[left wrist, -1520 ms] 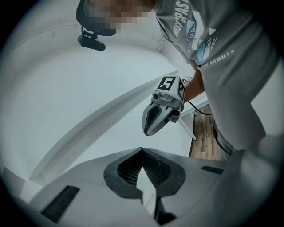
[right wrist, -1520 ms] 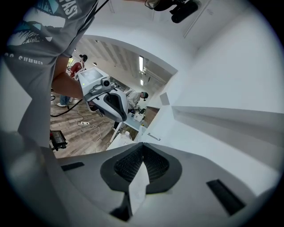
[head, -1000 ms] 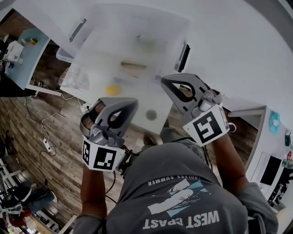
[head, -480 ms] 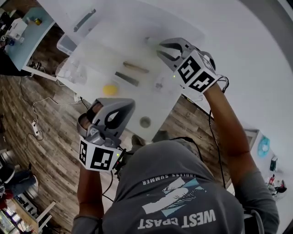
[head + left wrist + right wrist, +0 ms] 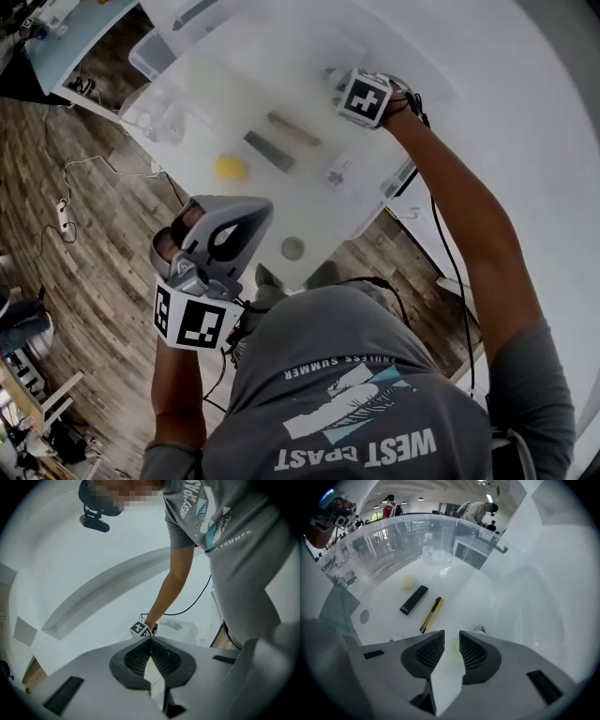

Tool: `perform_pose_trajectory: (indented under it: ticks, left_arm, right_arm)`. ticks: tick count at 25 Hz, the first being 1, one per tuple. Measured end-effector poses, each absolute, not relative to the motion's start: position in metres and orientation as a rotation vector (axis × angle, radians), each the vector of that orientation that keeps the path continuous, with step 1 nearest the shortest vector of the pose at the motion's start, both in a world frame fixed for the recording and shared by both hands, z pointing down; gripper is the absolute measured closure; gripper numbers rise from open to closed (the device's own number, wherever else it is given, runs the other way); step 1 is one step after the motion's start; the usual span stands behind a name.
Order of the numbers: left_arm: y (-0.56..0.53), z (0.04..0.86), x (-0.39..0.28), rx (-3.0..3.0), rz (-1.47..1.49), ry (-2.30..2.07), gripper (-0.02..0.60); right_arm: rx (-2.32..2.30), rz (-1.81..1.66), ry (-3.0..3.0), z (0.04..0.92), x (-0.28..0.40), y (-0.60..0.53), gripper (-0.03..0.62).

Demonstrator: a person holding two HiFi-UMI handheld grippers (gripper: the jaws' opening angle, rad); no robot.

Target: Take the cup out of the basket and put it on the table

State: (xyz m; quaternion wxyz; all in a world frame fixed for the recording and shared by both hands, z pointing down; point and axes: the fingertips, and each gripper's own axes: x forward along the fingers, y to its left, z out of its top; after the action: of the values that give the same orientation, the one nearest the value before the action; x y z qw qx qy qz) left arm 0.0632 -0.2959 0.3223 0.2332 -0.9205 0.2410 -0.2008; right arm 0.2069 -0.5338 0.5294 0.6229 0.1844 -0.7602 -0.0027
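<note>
Right gripper view: our right gripper [image 5: 450,637] has its jaws slightly parted on nothing; the left gripper [image 5: 150,640] is pressed closed, empty (held low). What may be the clear cup [image 5: 433,551] stands far off by a transparent wall [image 5: 384,532], ungrasped: the whole task lies ahead.

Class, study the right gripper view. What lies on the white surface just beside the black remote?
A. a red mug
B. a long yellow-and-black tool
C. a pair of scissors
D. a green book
B: a long yellow-and-black tool lies beside the black remote on the white surface, close to it but not touching.
</note>
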Motion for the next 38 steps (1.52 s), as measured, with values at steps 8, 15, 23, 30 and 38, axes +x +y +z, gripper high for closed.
perform_pose_trajectory:
  ticks: [8, 15, 23, 30, 38]
  left_arm:
    - [-0.3, 0.337, 0.05, -2.544, -0.607, 0.768, 0.574]
    - [-0.304, 0.348, 0.045, -2.561, -0.629, 0.796, 0.574]
    - [-0.302, 0.34, 0.04, -2.554, -0.589, 0.758, 0.574]
    - [-0.288, 0.329, 0.024, -2.532, -0.543, 0.707, 0.574]
    - [-0.264, 0.322, -0.009, -2.504, -0.523, 0.699, 0.574]
  right_arm:
    - [0.385, 0.098, -1.602, 0.612, 0.234, -0.558, 0.497]
    - [0.349, 0.143, -1.582, 0.636, 0.239, -0.555, 0.563]
    - [0.428, 0.09, -1.689, 0.583, 0.222, -0.549, 0.568]
    - [0.495, -0.093, -1.843, 0.49, 0.169, -0.515, 0.568]
    - [0.534, -0.36, -2.012, 0.359, 0.081, -0.425, 0.566]
